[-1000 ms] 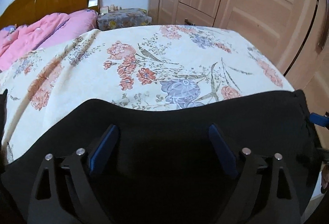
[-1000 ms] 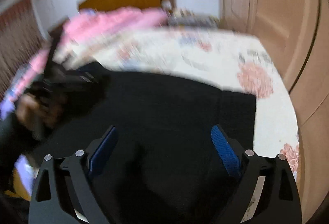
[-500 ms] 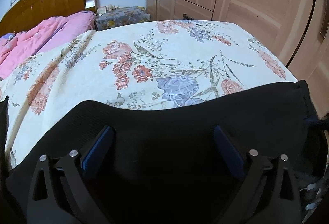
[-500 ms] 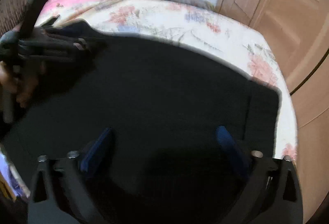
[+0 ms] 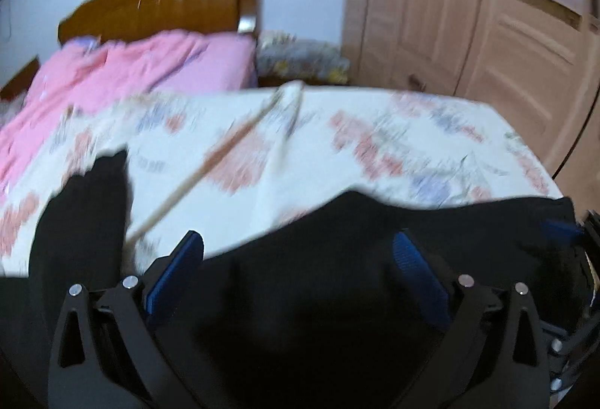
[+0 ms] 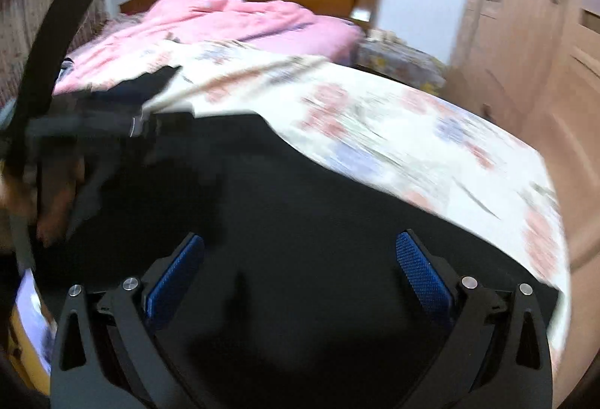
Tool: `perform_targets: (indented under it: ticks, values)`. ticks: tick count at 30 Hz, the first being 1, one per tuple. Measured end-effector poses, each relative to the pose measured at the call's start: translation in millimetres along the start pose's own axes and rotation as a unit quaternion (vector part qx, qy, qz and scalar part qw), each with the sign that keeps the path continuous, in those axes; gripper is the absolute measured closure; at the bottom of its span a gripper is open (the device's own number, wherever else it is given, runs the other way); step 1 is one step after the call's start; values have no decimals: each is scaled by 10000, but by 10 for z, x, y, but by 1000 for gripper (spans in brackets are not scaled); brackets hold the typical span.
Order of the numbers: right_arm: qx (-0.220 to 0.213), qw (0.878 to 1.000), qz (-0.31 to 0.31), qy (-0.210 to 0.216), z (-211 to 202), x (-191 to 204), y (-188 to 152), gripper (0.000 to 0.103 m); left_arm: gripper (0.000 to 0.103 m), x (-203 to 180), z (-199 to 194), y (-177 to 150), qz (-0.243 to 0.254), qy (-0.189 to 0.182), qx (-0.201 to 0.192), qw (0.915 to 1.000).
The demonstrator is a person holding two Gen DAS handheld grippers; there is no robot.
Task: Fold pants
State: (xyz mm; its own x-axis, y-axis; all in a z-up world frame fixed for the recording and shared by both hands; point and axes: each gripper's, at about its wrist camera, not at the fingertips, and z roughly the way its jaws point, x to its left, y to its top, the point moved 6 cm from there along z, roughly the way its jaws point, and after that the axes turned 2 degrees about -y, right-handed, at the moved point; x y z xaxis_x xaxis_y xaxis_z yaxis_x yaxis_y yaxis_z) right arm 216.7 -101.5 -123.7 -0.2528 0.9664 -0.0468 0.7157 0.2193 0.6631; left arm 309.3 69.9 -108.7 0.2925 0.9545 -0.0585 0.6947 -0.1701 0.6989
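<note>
Black pants [image 5: 337,296] lie spread over the near end of a floral bedspread [image 5: 393,154], and one part runs up the left side. My left gripper [image 5: 299,240] hovers over them, open, with nothing between its blue pads. At the right edge of the left wrist view, a blue pad of the right gripper [image 5: 560,227] shows by the pants' corner. In the right wrist view the pants [image 6: 300,203] fill the lower half. My right gripper [image 6: 300,244] is open above them and holds nothing. The left gripper [image 6: 93,124] and a person's hand [image 6: 48,217] are blurred at the left.
A pink quilt [image 5: 131,71] is heaped at the head of the bed below a wooden headboard [image 5: 161,4]. Beside the bed stands a small table under a floral cover [image 5: 300,56]. Wardrobe doors [image 5: 487,34] run along the right. A raised crease [image 5: 232,143] crosses the bedspread.
Both grippers have drawn back from the pants with jaws slightly wider. Both views now show more of the headboard and quilt, and a crease has appeared in the bedspread.
</note>
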Motion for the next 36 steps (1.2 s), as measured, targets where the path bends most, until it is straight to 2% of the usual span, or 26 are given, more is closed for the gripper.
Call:
perform_targets:
  ticks: [3, 5, 7, 8, 9, 11, 13, 16, 19, 22, 24, 26, 31, 33, 34, 35, 36]
  values:
    - [148, 9996, 148, 189, 338, 126, 264, 5, 2, 157, -186, -64, -176, 262, -315, 9990]
    - [310, 9995, 29, 68, 574, 196, 333, 5, 2, 342, -244, -121, -458, 661, -470, 9957]
    - [522, 9985, -40, -174, 782, 176, 285, 5, 2, 443, -199, -191, -593, 786, -306, 9947]
    - [654, 9978, 16, -125, 858, 180, 179, 4, 2, 467, -175, -223, -611, 770, -201, 9949]
    - [725, 9968, 279, 169, 886, 138, 151, 4, 2, 463, -170, -248, -604, 740, -151, 9953]
    - [577, 9942, 680, 606, 840, 46, 207, 4, 2, 453, -238, -279, -637, 744, -257, 9949]
    - [486, 9917, 872, 811, 850, -10, 219, 4, 2, 434, -253, -282, -652, 802, -250, 9943]
    - [510, 9938, 743, 653, 879, 44, 233, 4, 2, 509, -221, -231, -502, 1089, -26, 9928]
    - [536, 9953, 628, 498, 916, 101, 239, 4, 2, 817, -212, -71, -315, 1690, 117, 9850]
    - [502, 9947, 691, 568, 918, 78, 230, 4, 2, 1212, -143, 54, -412, 1819, 401, 9816]
    - [467, 9940, 764, 634, 899, 59, 226, 4, 2, 1516, 16, 118, -289, 1996, 828, 9759]
    - [434, 9933, 833, 669, 879, 42, 227, 4, 5, 1669, 147, 106, -226, 1947, 1232, 9728]
    - [416, 9930, 866, 692, 876, 41, 232, 4, 8, 1552, 424, -76, 275, 1494, 1952, 9689]
    - [415, 9928, 876, 702, 880, 46, 238, 4, 15, 1445, 494, -154, 527, 1461, 2100, 9653]
    - [415, 9928, 875, 699, 880, 45, 238, 4, 34, 1410, 476, -159, 559, 1361, 2044, 9678]
    - [416, 9928, 876, 701, 881, 45, 239, 4, 81, 1424, 462, -165, 456, 1332, 2084, 9679]
    - [414, 9927, 882, 708, 879, 44, 238, 4, 95, 1532, 406, -165, 402, 1723, 2073, 9621]
